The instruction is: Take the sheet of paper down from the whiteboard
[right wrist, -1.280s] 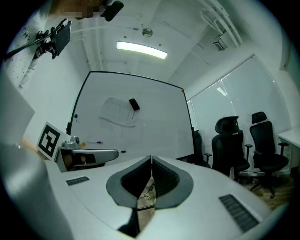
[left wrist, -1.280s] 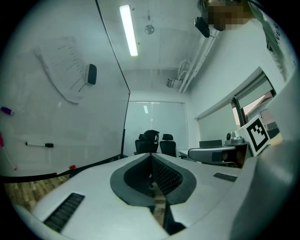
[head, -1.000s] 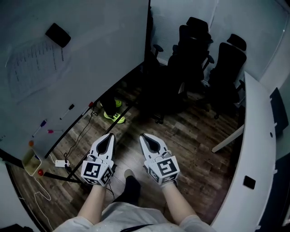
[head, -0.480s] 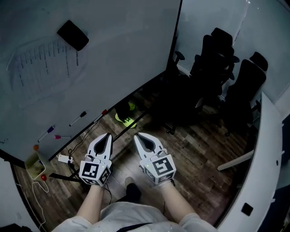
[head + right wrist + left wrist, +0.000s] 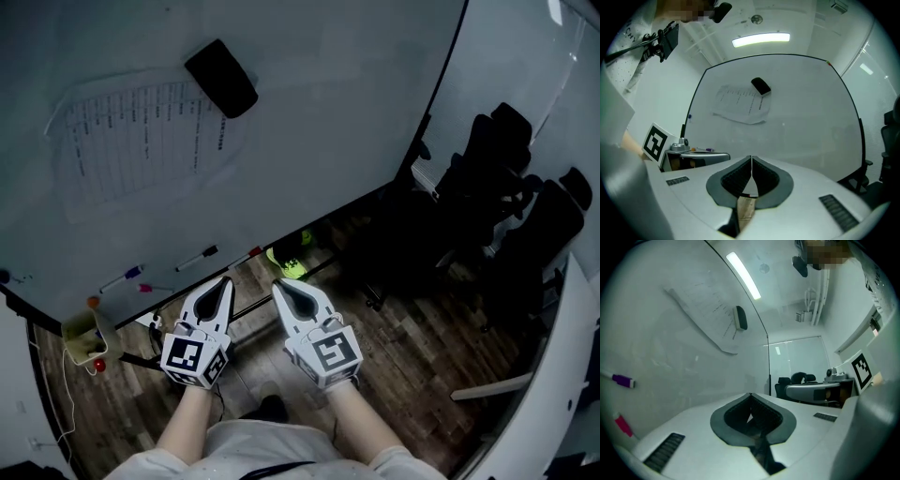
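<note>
Wide whiteboard point(image 5: 319, 122) fills the left and far side, standing on a dark wood-plank floor point(image 5: 412, 328). The paper point(image 5: 141, 141) hangs up on the board's left part, its upper right corner pinned under a black eraser point(image 5: 221, 78), its lower edge bowing off the surface. Markers point(image 5: 197, 257) lie along the board's lower edge, one with a purple cap. Down at the near left, a pale cup point(image 5: 80, 330) sits beside the board's foot with cables point(image 5: 58, 412) trailing over the floor. A yellow-green object point(image 5: 292, 266) lies under the board, too dark to identify. Black office chairs point(image 5: 511, 187) cluster at the far right, and a white desk point(image 5: 553, 394) curves along the near right. A strip light point(image 5: 761, 39) glows on the ceiling.

Left gripper point(image 5: 223, 284) and right gripper point(image 5: 280, 289) sit side by side, low and near, both with fingers closed together on nothing, well apart from the paper.

Writing: the paper carries printed rows, too small to read. The cubes point(image 5: 330, 354) show black-and-white square patterns, no words.
</note>
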Demonstrator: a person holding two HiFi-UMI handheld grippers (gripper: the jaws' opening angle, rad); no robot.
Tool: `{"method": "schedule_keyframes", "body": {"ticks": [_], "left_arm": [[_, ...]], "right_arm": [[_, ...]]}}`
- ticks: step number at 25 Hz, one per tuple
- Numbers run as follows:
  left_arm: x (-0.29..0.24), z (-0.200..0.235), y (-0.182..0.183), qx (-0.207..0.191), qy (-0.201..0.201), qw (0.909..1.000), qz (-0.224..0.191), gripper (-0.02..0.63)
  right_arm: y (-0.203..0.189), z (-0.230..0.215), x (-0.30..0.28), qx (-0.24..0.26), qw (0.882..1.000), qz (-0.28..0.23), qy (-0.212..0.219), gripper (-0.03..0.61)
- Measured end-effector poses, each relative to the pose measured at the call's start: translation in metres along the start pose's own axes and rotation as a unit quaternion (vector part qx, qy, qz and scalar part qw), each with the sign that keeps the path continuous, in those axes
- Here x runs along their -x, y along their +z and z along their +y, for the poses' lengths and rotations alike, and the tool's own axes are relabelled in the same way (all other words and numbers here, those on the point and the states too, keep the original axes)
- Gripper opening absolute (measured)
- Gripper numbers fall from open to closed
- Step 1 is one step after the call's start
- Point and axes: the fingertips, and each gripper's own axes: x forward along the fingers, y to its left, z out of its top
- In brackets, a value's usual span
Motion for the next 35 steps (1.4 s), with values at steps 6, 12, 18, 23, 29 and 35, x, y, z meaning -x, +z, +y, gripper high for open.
{"method": "schedule_keyframes", "body": {"ticks": [6, 12, 18, 23, 29, 35], "left_arm": [[-0.003, 0.042, 0.01, -0.028, 0.051, 0.9983, -0.001, 0.015], [-0.001, 0.073, 0.021, -0.049, 0.086, 0.995, -0.012, 0.014], [0.007, 0.085, 0.038, -0.055, 0.112, 0.992, -0.02, 0.015], [0.019, 0.1, 0.056, -0.074, 0.156, 0.9848, -0.019, 0.015], [0.03, 0.114, 0.075, -0.083, 0.201, 0.9758, -0.026, 0.015], [0.041, 0.121, 0.091, -0.103, 0.243, 0.9644, -0.018, 0.015]], "right_arm": [[0.015, 0.012, -0.055, 0.009, 0.998, -0.016, 0.055, 0.018], [0.031, 0.024, -0.092, 0.018, 0.995, -0.023, 0.094, 0.018], [0.039, 0.034, -0.111, 0.023, 0.991, -0.029, 0.125, 0.018], [0.046, 0.053, -0.123, 0.029, 0.983, -0.053, 0.175, 0.018], [0.059, 0.075, -0.131, 0.04, 0.971, -0.068, 0.226, 0.018], [0.069, 0.08, -0.133, 0.06, 0.964, -0.069, 0.25, 0.018]]}}
